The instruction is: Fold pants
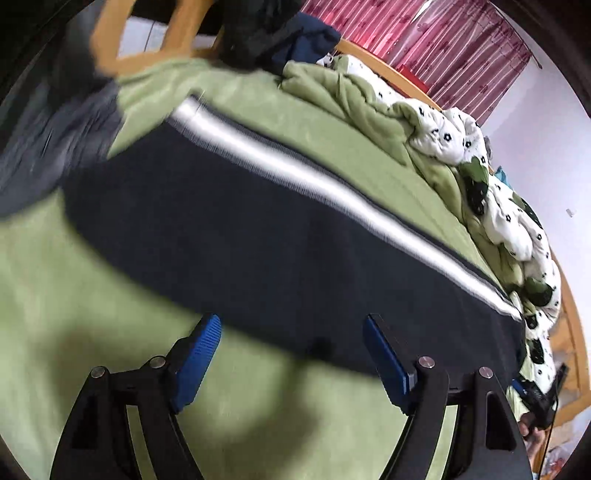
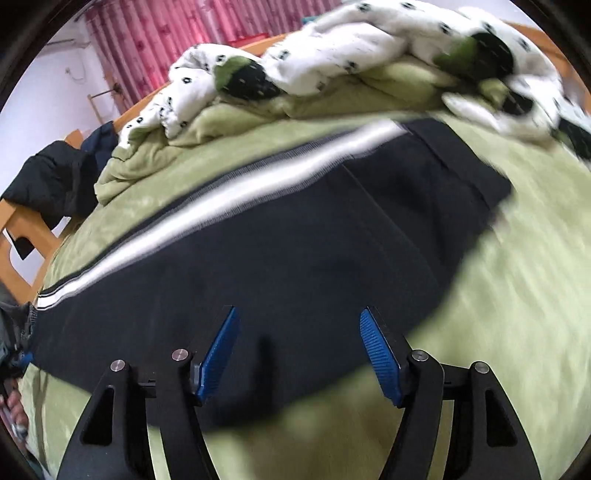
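Dark navy pants (image 1: 221, 236) with a white side stripe (image 1: 295, 166) lie flat and lengthwise on a green bed cover (image 1: 74, 295). My left gripper (image 1: 291, 325) is open and empty, just above the pants' near edge. The same pants (image 2: 295, 240) fill the right wrist view, stripe (image 2: 221, 199) on the far side, waistband end at the right. My right gripper (image 2: 299, 321) is open and empty over the near edge of the pants. The other gripper shows at the far right of the left wrist view (image 1: 535, 398).
A rumpled white and green patterned duvet (image 1: 480, 166) lies along the far side of the bed, also in the right wrist view (image 2: 332, 48). Dark clothes (image 1: 273, 33) hang on the wooden bed frame (image 1: 110, 55). A grey garment (image 1: 55, 140) lies at the left. Pink curtains (image 1: 443, 37) hang behind.
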Demonstrator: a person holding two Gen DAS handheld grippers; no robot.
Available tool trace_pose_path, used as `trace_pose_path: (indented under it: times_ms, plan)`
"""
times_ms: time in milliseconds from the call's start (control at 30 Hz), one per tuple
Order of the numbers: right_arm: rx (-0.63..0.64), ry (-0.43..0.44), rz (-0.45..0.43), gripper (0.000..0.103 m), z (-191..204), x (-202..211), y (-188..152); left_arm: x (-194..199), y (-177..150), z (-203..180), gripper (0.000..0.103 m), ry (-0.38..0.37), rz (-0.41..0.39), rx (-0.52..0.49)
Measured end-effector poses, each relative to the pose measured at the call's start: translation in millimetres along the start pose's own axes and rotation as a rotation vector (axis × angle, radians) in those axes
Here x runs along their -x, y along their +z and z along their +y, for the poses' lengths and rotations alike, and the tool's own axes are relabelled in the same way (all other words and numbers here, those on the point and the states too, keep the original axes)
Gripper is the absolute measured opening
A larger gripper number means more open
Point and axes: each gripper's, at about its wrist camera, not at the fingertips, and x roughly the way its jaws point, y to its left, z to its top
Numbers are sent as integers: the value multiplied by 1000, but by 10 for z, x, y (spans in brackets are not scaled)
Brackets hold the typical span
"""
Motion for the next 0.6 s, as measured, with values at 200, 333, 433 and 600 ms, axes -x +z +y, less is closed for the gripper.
trace_pose_path:
  times_ms: [200,333,433,600]
  plan:
    - [-76,62,8,76,-150,-54,-206,-111,-121,236,78,-86,-15,149]
    - [-128,77,-11,78,-183,-252,21,-296,68,308,76,-110,-39,240]
    - [-188,111,-44,74,-282,-384,202,-362,178,361,61,-88,-85,289]
    - [-328,121,-62,24,-498,-684,464,-546,325,477,19,-51,-99,345]
